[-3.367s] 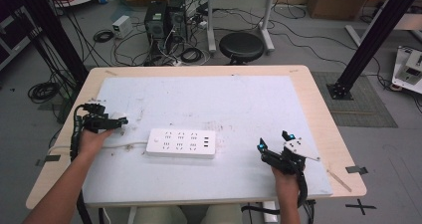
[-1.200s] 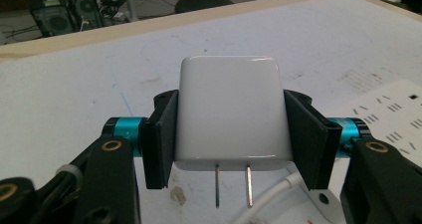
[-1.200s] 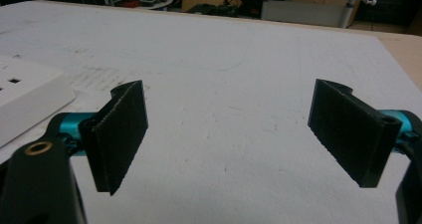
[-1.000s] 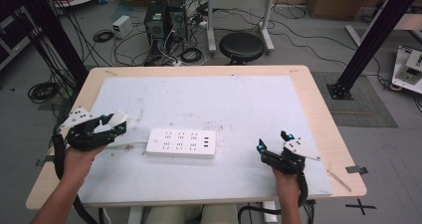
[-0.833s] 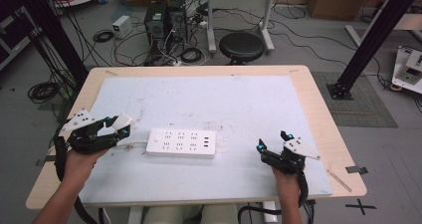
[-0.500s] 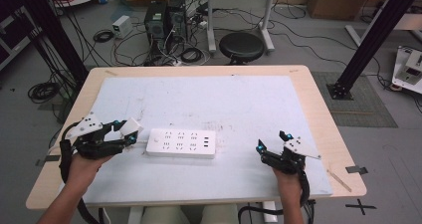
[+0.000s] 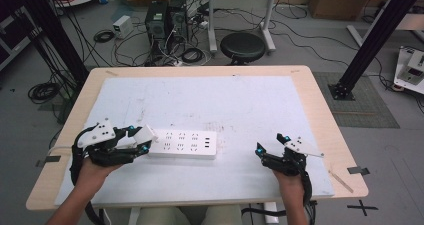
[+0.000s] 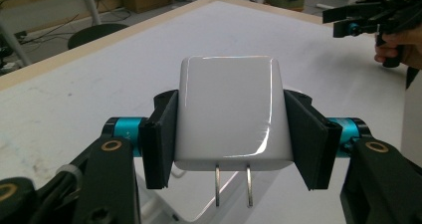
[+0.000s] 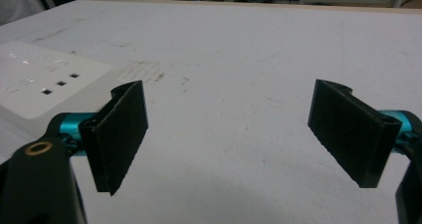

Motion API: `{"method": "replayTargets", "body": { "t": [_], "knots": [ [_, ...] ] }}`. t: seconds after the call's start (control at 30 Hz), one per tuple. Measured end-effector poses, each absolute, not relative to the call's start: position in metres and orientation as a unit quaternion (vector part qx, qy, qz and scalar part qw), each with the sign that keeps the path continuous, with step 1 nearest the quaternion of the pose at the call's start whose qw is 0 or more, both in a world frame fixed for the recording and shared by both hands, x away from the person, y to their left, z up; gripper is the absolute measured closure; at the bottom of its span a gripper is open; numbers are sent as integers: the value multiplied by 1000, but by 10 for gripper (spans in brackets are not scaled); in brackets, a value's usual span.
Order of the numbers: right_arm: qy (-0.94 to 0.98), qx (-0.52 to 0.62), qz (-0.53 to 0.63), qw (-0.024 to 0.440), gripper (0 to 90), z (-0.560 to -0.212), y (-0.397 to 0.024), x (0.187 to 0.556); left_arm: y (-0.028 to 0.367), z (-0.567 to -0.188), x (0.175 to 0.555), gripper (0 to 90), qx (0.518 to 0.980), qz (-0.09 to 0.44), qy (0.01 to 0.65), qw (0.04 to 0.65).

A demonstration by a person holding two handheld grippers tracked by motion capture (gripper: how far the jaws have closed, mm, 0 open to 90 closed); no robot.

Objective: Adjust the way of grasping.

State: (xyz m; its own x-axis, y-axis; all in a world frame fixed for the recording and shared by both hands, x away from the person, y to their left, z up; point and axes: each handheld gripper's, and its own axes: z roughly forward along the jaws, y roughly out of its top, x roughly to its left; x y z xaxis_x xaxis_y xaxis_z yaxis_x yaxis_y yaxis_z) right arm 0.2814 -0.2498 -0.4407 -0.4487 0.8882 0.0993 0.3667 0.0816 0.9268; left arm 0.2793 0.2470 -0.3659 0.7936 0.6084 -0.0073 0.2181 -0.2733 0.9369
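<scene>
1. Since the earlier pictures, the left gripper (image 7: 141,141) has been travelling across the table from its left edge toward the middle, and it is now sitting just beside the left end of the power strip; the right gripper (image 7: 272,144) is holding the same spot as before.
2. One glossy white, square-bodied plug adapter with two metal prongs (image 8: 230,115) is being pinched between the left gripper's two black pads (image 8: 160,139), which are pressing on its two flat sides.
3. Both prongs are pointing down toward the white surface below, as the left gripper view is showing.
4. One flat white rectangular plastic power strip (image 7: 184,144) is lying on the pale sheet near the table's front, between the two grippers, well apart from the right one.
5. Its top is carrying two rows of sockets, three groups to a row, plus a small cluster of ports at its right end.
6. The right gripper's two jaws are standing spread wide with nothing between them, low over the sheet.
7. One wooden-edged table covered by a whitish sheet (image 7: 210,97) is bearing everything.
</scene>
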Motion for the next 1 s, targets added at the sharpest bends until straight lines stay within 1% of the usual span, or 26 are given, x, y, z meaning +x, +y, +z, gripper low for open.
{"method": "replayTargets", "body": {
  "t": [0.1, 0.13, 0.17, 0.2, 0.23, 0.27, 0.3, 0.37, 0.43, 0.5, 0.53, 0.6, 0.83, 1.0],
  "knots": [
    [694, 447, 510, 241, 162, -437, -244, 277, 238, -368, 278, 426, 785, 172, 244, 543],
    [694, 447, 510, 241, 162, -437, -244, 277, 238, -368, 278, 425, 785, 172, 244, 543],
    [701, 442, 514, 222, 162, -435, -241, 275, 233, -369, 276, 425, 790, 167, 234, 542],
    [701, 442, 514, 222, 162, -435, -241, 275, 233, -369, 276, 425, 790, 167, 234, 542],
    [704, 437, 521, 205, 162, -433, -237, 273, 231, -370, 276, 425, 794, 166, 226, 540],
    [704, 437, 521, 205, 162, -433, -237, 273, 229, -370, 276, 425, 797, 165, 220, 538],
    [709, 429, 526, 189, 162, -431, -232, 271, 224, -372, 275, 425, 801, 162, 210, 536],
    [712, 425, 528, 183, 163, -429, -230, 270, 221, -373, 274, 426, 803, 161, 204, 537],
    [718, 409, 540, 161, 162, -424, -221, 269, 218, -374, 273, 425, 805, 159, 197, 536],
    [718, 409, 540, 161, 162, -424, -221, 269, 216, -375, 273, 425, 806, 158, 194, 536],
    [724, 396, 547, 138, 163, -419, -212, 267, 212, -376, 271, 425, 810, 154, 183, 535],
    [726, 391, 550, 133, 163, -418, -209, 267, 212, -376, 271, 425, 810, 154, 183, 535],
    [737, 367, 560, 90, 163, -410, -190, 264, 204, -379, 265, 425, 816, 151, 160, 534],
    [745, 350, 564, 62, 163, -407, -178, 265, 196, -382, 260, 425, 826, 153, 134, 526]
  ]
}}
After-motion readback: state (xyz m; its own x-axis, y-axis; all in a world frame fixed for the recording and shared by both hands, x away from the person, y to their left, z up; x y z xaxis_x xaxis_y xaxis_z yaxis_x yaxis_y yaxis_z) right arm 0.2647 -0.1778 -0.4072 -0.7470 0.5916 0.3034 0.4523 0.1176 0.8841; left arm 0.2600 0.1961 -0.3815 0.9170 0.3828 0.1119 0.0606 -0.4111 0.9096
